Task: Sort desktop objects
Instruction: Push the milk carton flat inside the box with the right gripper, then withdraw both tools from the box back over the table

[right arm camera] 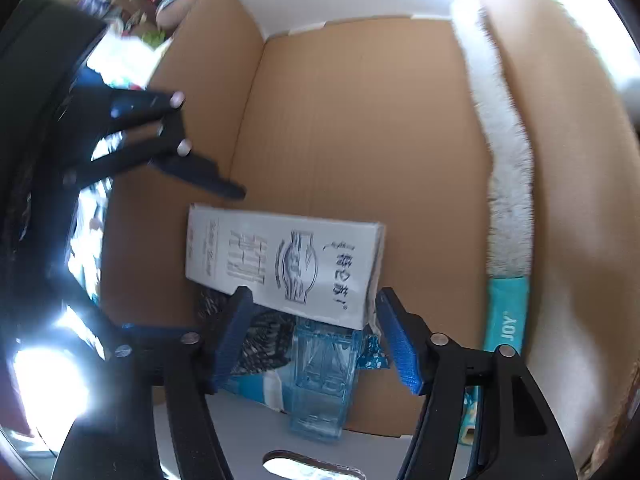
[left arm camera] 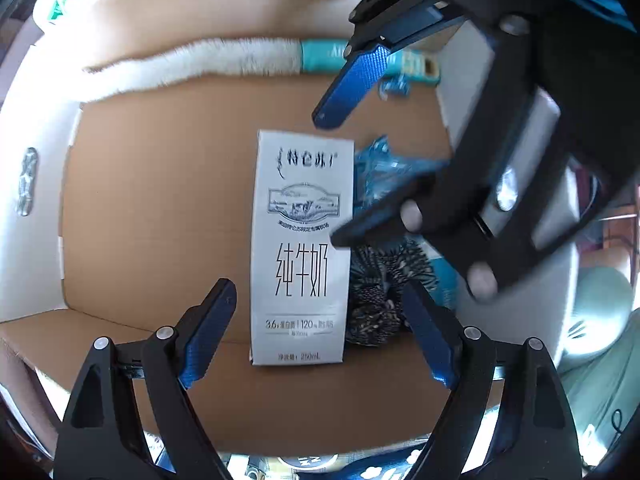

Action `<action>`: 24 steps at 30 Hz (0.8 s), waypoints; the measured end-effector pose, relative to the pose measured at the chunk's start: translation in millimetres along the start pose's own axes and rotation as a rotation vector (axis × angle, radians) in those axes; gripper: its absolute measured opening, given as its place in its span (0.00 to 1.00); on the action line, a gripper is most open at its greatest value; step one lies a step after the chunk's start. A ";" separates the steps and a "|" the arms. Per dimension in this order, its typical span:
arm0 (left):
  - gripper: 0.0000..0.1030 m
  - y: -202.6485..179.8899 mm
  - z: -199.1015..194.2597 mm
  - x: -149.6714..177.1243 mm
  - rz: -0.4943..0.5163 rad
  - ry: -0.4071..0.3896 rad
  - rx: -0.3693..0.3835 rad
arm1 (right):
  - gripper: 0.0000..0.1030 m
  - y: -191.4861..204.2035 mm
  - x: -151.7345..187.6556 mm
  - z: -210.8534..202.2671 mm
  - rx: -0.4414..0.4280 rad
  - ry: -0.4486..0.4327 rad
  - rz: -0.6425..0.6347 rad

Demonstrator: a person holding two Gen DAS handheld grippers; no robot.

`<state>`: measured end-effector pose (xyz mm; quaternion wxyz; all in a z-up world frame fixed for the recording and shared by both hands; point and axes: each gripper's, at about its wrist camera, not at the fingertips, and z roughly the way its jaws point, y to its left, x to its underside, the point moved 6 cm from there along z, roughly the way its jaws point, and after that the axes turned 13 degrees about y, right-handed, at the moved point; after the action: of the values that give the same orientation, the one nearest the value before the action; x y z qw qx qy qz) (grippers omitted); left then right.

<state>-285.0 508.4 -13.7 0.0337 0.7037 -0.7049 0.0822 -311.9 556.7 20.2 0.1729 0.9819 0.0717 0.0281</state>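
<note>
the milk carton [left arm camera: 301, 248] lies flat on the floor of the cardboard box [left arm camera: 152, 208], label up, and everything else is placed from it: a clear blue plastic container [right arm camera: 320, 376] and a dark patterned bundle [left arm camera: 376, 300] sit tucked against one long side of the carton, partly under its edge in the right wrist view, while a long white fluffy brush with a teal handle [left arm camera: 208, 64] leans along the box wall beyond the carton's top end. the left tongs [left arm camera: 316, 336] hover over the carton's bottom end with the fingers spread wide and nothing between them. the right tongs [right arm camera: 316, 344] hang above the blue container beside the carton, also spread apart and empty. the step in hand looks like a placing stage of the sort — several items already rest in the box. the next move probably calls for lifting both tongs out of the box without knocking the carton, then going for another object — which one cannot be told, since no tabletop shows clearly.
</note>
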 end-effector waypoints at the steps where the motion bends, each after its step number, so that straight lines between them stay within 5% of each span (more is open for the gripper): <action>1: 0.81 0.2 -6.2 4.7 -0.010 -0.020 -0.006 | 0.69 -3.3 0.8 -6.9 0.008 -0.020 0.021; 7: 0.89 -8.8 -52.9 44.9 -0.130 -0.220 -0.042 | 0.82 -2.8 19.6 -60.7 0.028 -0.170 0.076; 12: 0.91 -26.4 -81.3 69.9 -0.248 -0.366 -0.041 | 0.82 1.6 41.1 -86.2 0.076 -0.232 0.132; 15: 0.91 -41.2 -94.5 76.6 -0.363 -0.443 -0.050 | 0.83 19.2 60.5 -86.6 0.067 -0.264 0.181; 24: 0.95 -80.6 -118.8 171.8 -0.616 -0.641 -0.065 | 0.89 69.4 105.4 -92.2 0.078 -0.399 0.216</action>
<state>-214.0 358.6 136.7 -0.1415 0.8693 -0.4395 -0.1764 -206.0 538.9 133.9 0.1417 0.9759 -0.0684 -0.1510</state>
